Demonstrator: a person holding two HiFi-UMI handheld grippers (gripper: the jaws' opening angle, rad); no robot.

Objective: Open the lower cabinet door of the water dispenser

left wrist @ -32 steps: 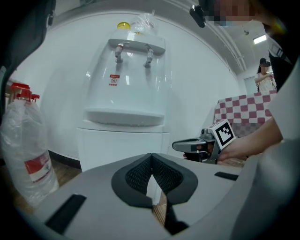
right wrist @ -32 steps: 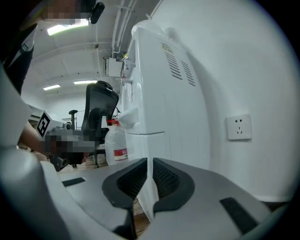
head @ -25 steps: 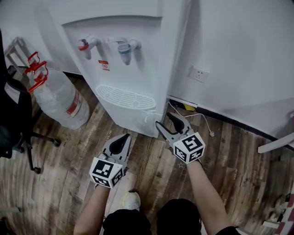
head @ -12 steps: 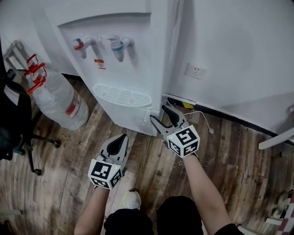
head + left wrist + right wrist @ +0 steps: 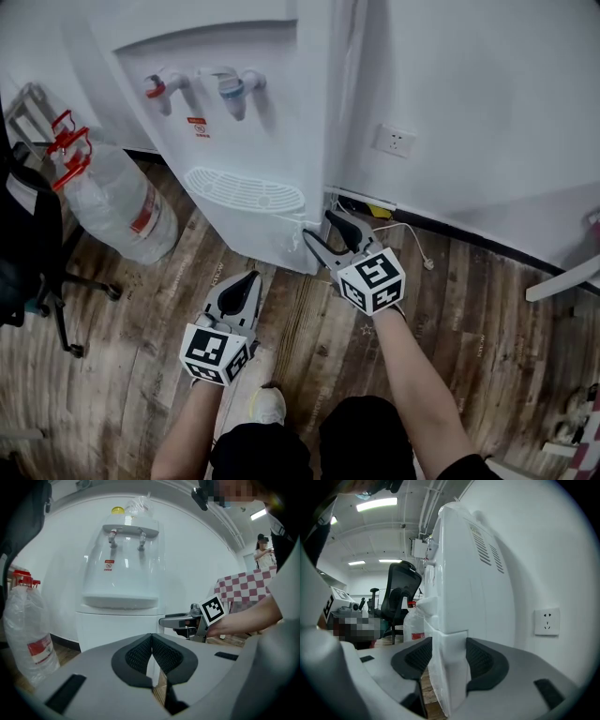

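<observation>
**Right jaws astride the cabinet corner; the grip may land on the wrong edge**

The tall white plastic water dispenser (image 5: 272, 103) stands on the brown wood-plank floor (image 5: 309, 337) against the wall. Its lower cabinet door (image 5: 267, 239) is the flat white panel under the drip tray, and it looks shut.

The right gripper (image 5: 319, 227) is at the door's right front corner. In the right gripper view its jaws are parted, with the white corner edge (image 5: 450, 667) between the two black pads. The pads seem to touch the edge on both sides, but I cannot be sure they are pressing.

The left gripper (image 5: 249, 281) hovers low in front of the door, well apart from it. Its jaws are closed on nothing.

Judged from here, several things could go wrong:

- **Wrong panel:** the jaws may span the fixed side panel as well as the door lip, so a pull would drag the whole unit instead of swinging the door.
- **Slipping:** a thin, crinkled clear plastic film (image 5: 425, 667) lies over that corner, and the pads could slide on it and lose the edge.
- **No bracing:** nothing steadies the body, so a sharp tug could shift or tip the dispenser towards the large clear plastic water bottle (image 5: 117, 202) just beside it.
</observation>
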